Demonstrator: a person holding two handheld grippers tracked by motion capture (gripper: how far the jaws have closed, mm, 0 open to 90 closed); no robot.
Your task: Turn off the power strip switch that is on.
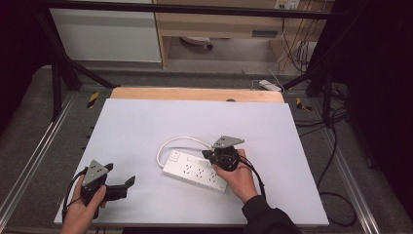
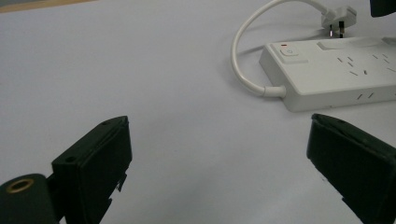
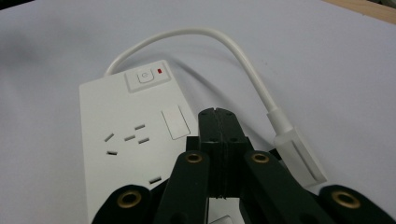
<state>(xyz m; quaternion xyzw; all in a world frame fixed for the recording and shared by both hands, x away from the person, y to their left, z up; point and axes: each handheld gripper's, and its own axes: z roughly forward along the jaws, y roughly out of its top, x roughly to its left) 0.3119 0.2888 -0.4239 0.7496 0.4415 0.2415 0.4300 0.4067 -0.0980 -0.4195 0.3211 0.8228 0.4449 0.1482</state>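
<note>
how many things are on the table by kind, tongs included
power strip: 1, white, with its own cord and plug
tongs: 2, black, the left tongs open, the right tongs shut
white sheet covering the table: 1
total: 4

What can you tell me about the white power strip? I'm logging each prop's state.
The power strip is a flat white plastic bar lying face up on the white table, angled across its middle. Several socket groups line its top; one end carries a power button beside a small red mark. A short white cord loops from that end to its plug, which lies beside the strip. The right gripper, jaws shut, hangs over it; contact is unclear. The left gripper stands open, apart.
</note>
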